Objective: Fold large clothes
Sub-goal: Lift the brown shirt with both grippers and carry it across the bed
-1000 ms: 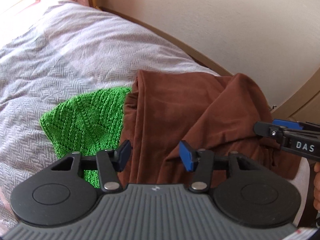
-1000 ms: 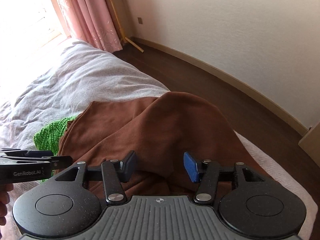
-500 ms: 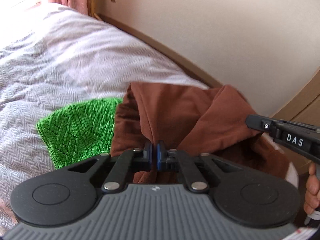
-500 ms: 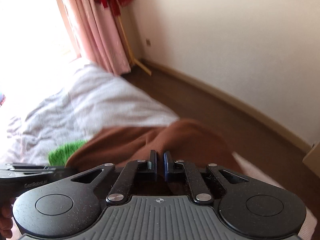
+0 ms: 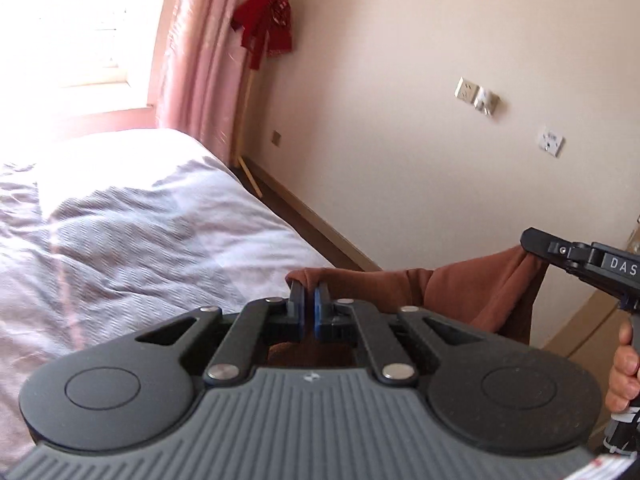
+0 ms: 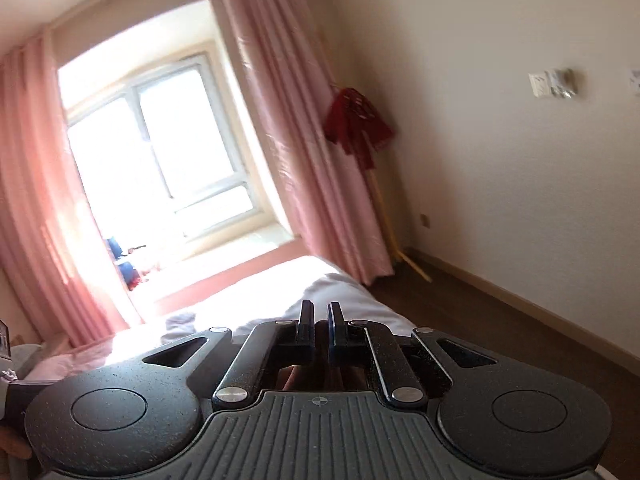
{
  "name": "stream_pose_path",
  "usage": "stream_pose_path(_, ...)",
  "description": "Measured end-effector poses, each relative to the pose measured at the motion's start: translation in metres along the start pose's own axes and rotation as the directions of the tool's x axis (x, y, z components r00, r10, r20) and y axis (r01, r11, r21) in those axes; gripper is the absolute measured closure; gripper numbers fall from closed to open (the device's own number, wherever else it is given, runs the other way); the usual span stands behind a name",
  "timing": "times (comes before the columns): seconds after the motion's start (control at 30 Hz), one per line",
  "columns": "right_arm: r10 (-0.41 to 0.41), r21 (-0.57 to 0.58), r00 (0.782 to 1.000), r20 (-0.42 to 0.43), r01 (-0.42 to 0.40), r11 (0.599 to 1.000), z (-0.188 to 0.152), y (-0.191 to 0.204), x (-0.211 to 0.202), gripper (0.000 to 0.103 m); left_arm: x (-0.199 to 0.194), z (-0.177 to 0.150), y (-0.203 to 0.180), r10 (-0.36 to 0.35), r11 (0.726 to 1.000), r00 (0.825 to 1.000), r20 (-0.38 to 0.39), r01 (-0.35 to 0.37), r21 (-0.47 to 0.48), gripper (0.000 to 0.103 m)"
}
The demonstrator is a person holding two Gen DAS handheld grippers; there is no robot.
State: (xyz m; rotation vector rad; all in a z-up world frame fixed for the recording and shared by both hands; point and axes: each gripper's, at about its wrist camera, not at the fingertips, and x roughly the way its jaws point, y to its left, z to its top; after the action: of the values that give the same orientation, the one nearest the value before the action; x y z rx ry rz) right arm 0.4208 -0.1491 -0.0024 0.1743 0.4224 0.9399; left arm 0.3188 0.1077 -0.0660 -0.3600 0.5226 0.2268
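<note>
A brown garment [image 5: 472, 292] hangs lifted above the bed, stretched between both grippers. My left gripper [image 5: 309, 300] is shut on its edge, a fold of brown cloth showing over the fingertips. In the left wrist view the right gripper [image 5: 536, 246] holds the cloth's other end at the far right, a hand on its handle. In the right wrist view my right gripper [image 6: 319, 326] is shut, with a strip of brown cloth [image 6: 320, 364] pinched between its fingers; the rest of the garment is hidden below the gripper body.
A bed with a grey-white cover [image 5: 140, 232] lies below left. Pink curtains [image 6: 312, 152] frame a bright window [image 6: 160, 152]. A red garment [image 5: 266, 34] hangs on a pole by the wall. Dark wood floor [image 6: 480, 320] runs along the cream wall with sockets [image 5: 476, 94].
Both grippers went from open to shut on the brown garment and rose, lifting it off the bed. The green knit piece has dropped out of view.
</note>
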Motion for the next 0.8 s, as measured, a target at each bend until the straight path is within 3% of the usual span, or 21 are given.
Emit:
stream_pose_path(0.13,0.198,-0.039,0.980,0.031,-0.197,0.980,0.022,0.086,-0.008,0.101,-0.101,0.012,0.034,0.102,0.995,0.984,0.145,-0.099,-0.028,0.101)
stream_pose_path(0.27,0.353,-0.062,0.935,0.039,-0.351,0.934,0.030,0.179,-0.010,0.101,-0.208,0.024,0.073,0.221,0.975,0.937,0.272,-0.209,-0.071,0.101)
stream_pose_path(0.37,0.458,-0.073,0.886,0.074,-0.453,0.888,0.039,0.253,-0.014,0.101,-0.288,0.036,0.101,0.318,0.948,0.879,0.355,-0.306,-0.089,0.101)
stream_pose_path(0.43,0.529,-0.073,0.843,0.097,-0.524,0.849,0.047,0.303,-0.021,0.101,-0.340,0.042,0.115,0.378,0.923,0.832,0.407,-0.371,-0.101,0.101)
stream_pose_path(0.5,0.593,-0.098,0.799,0.103,-0.585,0.805,0.050,0.356,-0.032,0.101,-0.396,0.044,0.129,0.446,0.890,0.772,0.453,-0.438,-0.130,0.101)
stream_pose_path(0.57,0.648,-0.098,0.759,0.068,-0.641,0.761,0.042,0.397,-0.042,0.101,-0.445,0.038,0.139,0.492,0.862,0.726,0.479,-0.483,-0.154,0.101)
stream_pose_path(0.6,0.688,-0.092,0.725,0.005,-0.685,0.723,0.031,0.417,-0.042,0.100,-0.468,0.032,0.145,0.520,0.847,0.710,0.474,-0.502,-0.175,0.101)
stream_pose_path(0.63,0.715,-0.084,0.697,-0.064,-0.717,0.692,0.021,0.435,-0.044,0.099,-0.486,0.024,0.152,0.544,0.834,0.708,0.450,-0.514,-0.199,0.101)
stream_pose_path(0.7,0.722,-0.068,0.643,-0.255,-0.757,0.650,-0.020,0.469,-0.046,0.088,-0.511,-0.005,0.167,0.577,0.816,0.729,0.369,-0.529,-0.233,0.099)
stream_pose_path(0.77,0.684,-0.077,0.615,-0.393,-0.763,0.642,-0.065,0.490,-0.049,0.044,-0.523,-0.046,0.177,0.617,0.786,0.739,0.271,-0.565,-0.250,0.091)
stream_pose_path(0.8,0.641,-0.090,0.612,-0.463,-0.752,0.653,-0.094,0.501,-0.054,0.039,-0.525,-0.069,0.180,0.634,0.771,0.744,0.212,-0.586,-0.248,0.088)
